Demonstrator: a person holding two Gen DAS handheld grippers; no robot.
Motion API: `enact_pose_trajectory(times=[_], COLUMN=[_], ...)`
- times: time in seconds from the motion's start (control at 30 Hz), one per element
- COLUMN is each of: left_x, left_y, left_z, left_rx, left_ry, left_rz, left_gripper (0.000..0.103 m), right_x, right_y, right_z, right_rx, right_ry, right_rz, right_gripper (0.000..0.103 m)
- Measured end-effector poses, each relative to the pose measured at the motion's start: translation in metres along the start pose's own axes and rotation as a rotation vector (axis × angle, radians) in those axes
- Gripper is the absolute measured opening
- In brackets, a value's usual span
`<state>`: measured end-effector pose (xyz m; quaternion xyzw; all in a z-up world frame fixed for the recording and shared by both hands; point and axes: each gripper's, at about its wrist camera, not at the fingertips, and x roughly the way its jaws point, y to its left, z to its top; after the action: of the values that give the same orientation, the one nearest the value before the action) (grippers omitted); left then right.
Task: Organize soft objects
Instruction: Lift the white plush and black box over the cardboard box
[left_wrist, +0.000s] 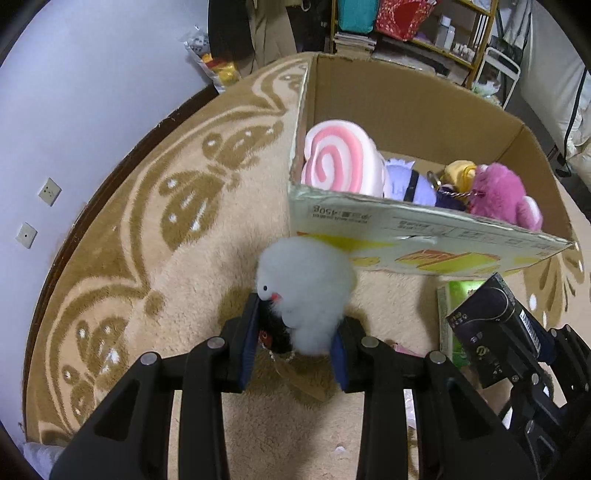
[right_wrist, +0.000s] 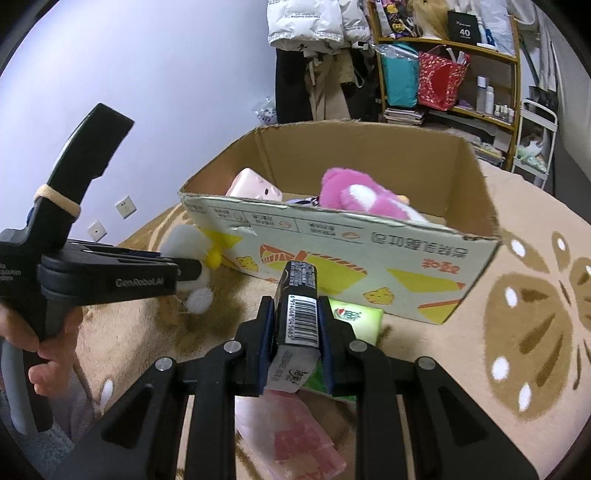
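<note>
Left tool (left_wrist: 297, 341) grips white plush (left_wrist: 306, 288); tag perhaps attached.

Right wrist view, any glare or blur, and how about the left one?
Right wrist view: sharp barcode on the black box, bright glare on the green packet behind it. Left wrist view: the fluffy white plush is soft-edged; fisheye bends the cardboard box.

Both wrist views face the cardboard box (left_wrist: 424, 236) (right_wrist: 332, 254) closely — left, right.

plush bird (left_wrist: 306, 291): white, red beak | swirl plush (left_wrist: 340, 162): pink-white spiral | carpet (left_wrist: 147, 221): beige, tan butterflies
</note>
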<state>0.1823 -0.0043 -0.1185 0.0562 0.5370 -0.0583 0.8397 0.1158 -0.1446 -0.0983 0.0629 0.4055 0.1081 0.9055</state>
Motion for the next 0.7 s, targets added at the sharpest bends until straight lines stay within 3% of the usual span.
enact_pose_trajectory(times=[0.33, 0.7], left_x=[-0.025, -0.046], left_y=[0.005, 0.012], left_z=[-0.006, -0.014], left_rx=[-0.015, -0.037], left_ry=[-0.083, -0.152], left_rz=[-0.037, -0.023], left_gripper=[0.032, 0.031], right_x=[-0.021, -0.047], right_y=[-0.007, -0.015], right_z=[-0.001, -0.006], right_rx=[0.023, 0.054], right_ry=[-0.037, -0.083], right_rz=[-0.04, -0.053], right_gripper=[0.023, 0.023])
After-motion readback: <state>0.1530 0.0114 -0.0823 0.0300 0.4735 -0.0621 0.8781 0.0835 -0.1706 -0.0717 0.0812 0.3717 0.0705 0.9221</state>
